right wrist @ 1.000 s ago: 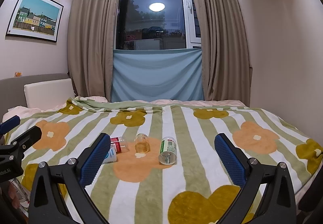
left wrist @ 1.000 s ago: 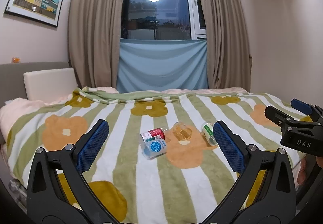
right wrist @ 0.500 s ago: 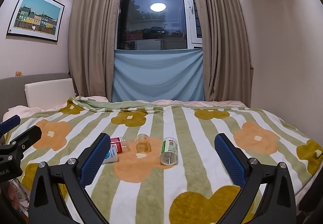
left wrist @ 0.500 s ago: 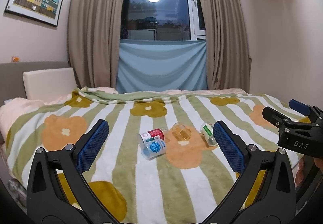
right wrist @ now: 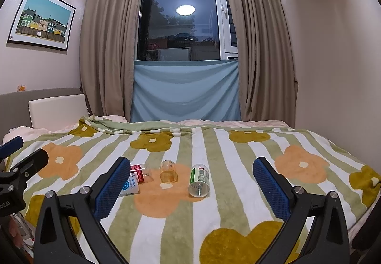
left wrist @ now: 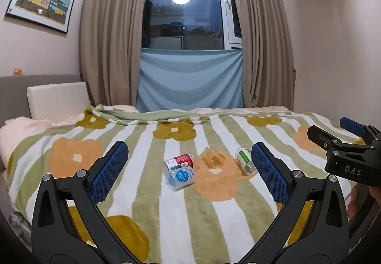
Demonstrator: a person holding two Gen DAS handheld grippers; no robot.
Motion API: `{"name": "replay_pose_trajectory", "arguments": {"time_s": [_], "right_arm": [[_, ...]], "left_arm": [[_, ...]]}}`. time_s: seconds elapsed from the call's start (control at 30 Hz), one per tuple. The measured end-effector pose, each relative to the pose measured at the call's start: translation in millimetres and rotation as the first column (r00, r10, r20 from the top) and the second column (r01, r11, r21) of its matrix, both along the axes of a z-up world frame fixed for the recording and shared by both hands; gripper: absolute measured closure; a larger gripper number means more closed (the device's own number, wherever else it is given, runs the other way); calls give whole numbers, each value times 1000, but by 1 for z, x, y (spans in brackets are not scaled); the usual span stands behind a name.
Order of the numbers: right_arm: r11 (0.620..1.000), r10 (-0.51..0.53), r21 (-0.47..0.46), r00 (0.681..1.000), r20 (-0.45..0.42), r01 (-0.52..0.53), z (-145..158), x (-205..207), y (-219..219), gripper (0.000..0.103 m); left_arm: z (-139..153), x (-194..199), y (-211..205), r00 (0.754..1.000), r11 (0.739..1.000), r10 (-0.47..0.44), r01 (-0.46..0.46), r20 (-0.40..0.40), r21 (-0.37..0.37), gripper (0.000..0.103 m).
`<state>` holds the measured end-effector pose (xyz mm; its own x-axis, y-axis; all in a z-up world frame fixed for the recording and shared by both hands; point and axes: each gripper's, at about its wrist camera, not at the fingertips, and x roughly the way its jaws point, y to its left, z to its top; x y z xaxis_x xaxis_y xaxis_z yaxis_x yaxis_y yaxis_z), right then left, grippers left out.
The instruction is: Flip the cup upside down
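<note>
Several clear plastic cups lie on their sides on the striped flower blanket [left wrist: 181, 216]. One has a red label [left wrist: 179, 161], one a blue label [left wrist: 181, 177], one is plain amber-tinted [left wrist: 213, 159], one has a green label [left wrist: 245, 160]. In the right wrist view they show as red [right wrist: 140, 171], blue [right wrist: 129, 186], amber [right wrist: 168, 172] and green [right wrist: 199, 180]. My left gripper [left wrist: 189, 172] is open and empty, above the bed's near part. My right gripper [right wrist: 190, 184] is open and empty too; it also shows in the left wrist view [left wrist: 343, 144].
The bed runs back to a window with blue cloth [left wrist: 190, 80] and beige curtains. A white pillow [left wrist: 57, 99] and grey headboard stand at the left. A wall is close on the right. The bed's right edge [right wrist: 362, 214] drops off.
Both views shift only slightly; the grippers drift a little and stay open. The cups have not moved.
</note>
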<state>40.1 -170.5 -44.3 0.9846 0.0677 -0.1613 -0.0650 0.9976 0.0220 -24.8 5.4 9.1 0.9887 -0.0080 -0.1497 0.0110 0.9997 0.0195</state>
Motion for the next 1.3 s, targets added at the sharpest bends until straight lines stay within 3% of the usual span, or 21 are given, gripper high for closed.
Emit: {"name": "replay_pose_trajectory", "arguments": {"time_s": [0.47,0.63,0.8,0.9,1.03,1.13,1.2,1.3], "right_arm": [[1000,5,4,1000,0,-5,-1,1,-4,0],[1000,17,-16,1000,-7,-17,-4,8,-8,0],[1000,26,-2,999,-20,-26,-7,20,-21,0],[1000,23,4,999,-32,-23,-10,28,-32,0],[999,20,35,998,-53,-18,-22,35,-48,0],[998,19,55,997,-72,-15,-34,39,-59,0],[998,14,54,997,-74,-10,-42,40,-65,0],[999,12,52,996,-86,-7,-53,42,-76,0]], "left_arm": [[-1,12,-5,999,1000,-26,25,-44,-15,0],[7,41,-16,995,999,-51,52,-84,10,0],[15,98,-28,982,994,-110,113,-155,8,0],[15,149,-39,960,985,-164,171,-226,11,0],[10,232,-56,909,970,-230,242,-348,-12,0],[5,282,-66,884,970,-224,241,-410,-10,0],[-2,318,-71,851,968,-225,250,-474,-11,0],[-20,371,-83,801,968,-167,243,-575,56,0]]}}
